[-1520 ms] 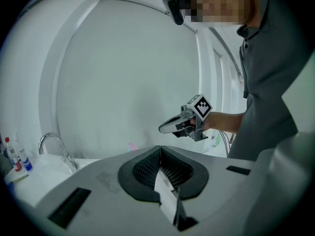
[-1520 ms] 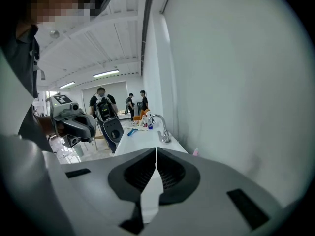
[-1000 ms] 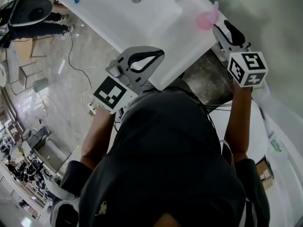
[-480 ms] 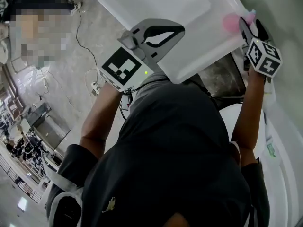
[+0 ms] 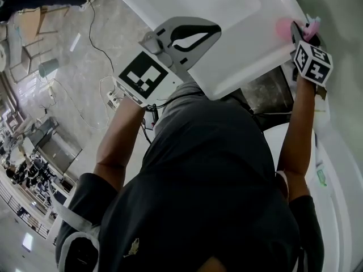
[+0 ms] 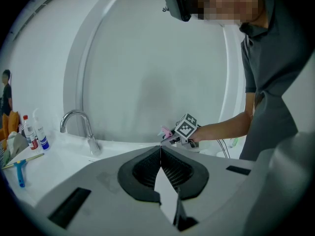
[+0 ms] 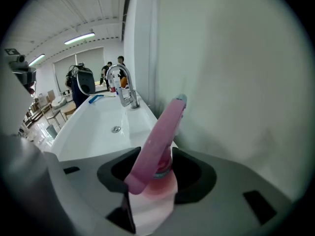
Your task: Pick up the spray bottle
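A pink spray bottle (image 7: 160, 141) stands at the basin's right end against the wall, its trigger head slanting up between my right gripper's jaws. In the right gripper view the right gripper (image 7: 156, 156) has just been closing, and its pads sit against the bottle's neck and body. From the head view the bottle (image 5: 283, 28) peeks out beside the right gripper (image 5: 298, 32). The left gripper (image 5: 214, 30) hovers over the basin's near edge, shut and empty. In the left gripper view the left gripper (image 6: 160, 147) points toward the bottle (image 6: 166, 132).
A white basin (image 7: 98, 132) runs leftward with a drain (image 7: 116, 129) and a chrome faucet (image 7: 123, 85). The wall (image 7: 236, 82) stands close behind the bottle. Small bottles (image 6: 32, 134) and a blue brush (image 6: 19, 173) lie at the basin's far end. People stand far behind.
My right gripper has come down over the pink bottle at the basin's corner, and its jaws now stand round it. The left gripper has shifted a little over the basin edge.
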Tool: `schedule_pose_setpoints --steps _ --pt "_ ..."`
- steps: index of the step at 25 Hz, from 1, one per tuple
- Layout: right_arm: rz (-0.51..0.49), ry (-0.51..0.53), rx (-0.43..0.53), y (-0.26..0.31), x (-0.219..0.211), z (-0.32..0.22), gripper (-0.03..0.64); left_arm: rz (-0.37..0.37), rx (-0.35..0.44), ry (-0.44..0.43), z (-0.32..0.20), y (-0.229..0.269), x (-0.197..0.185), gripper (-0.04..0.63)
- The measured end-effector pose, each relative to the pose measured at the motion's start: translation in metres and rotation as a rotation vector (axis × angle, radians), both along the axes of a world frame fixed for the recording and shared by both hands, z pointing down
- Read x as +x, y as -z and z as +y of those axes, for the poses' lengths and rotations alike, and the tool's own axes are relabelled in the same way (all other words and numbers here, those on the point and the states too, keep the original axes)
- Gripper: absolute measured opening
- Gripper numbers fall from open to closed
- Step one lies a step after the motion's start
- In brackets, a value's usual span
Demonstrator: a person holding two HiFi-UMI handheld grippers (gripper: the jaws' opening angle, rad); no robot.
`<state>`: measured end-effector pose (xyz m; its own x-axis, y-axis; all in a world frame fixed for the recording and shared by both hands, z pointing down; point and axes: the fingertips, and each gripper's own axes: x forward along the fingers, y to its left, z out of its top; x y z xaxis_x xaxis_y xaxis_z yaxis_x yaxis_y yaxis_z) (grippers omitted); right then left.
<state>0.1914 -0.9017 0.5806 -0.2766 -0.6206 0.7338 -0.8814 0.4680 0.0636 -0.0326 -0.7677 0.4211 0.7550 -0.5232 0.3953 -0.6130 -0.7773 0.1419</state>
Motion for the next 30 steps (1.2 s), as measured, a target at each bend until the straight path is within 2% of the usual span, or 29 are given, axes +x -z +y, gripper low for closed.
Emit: schedule_pose_setpoints --steps 3,6,10,16,23,30 --pt "0.007 -0.001 0.015 0.006 0.005 -0.001 0.193 0.006 -0.004 0.0 0.0 0.001 0.004 0.006" --pt "-0.029 -0.014 0.043 0.019 0.006 -0.004 0.189 0.008 0.0 -0.003 -0.003 0.001 0.006 0.006" --pt "-0.123 -0.024 0.08 0.048 0.0 0.004 0.186 0.015 0.01 -0.007 0.001 0.005 0.006 0.006" --pt "-0.273 0.05 0.122 0.093 -0.017 0.009 0.186 0.019 0.024 -0.013 0.0 0.008 0.007 0.006" --pt "-0.32 0.124 0.213 0.148 -0.04 0.017 0.184 0.024 0.048 -0.025 -0.001 0.014 0.01 0.006" --pt "-0.337 0.162 0.256 0.177 -0.054 0.025 0.183 0.031 0.057 -0.028 -0.002 0.017 0.012 0.006"
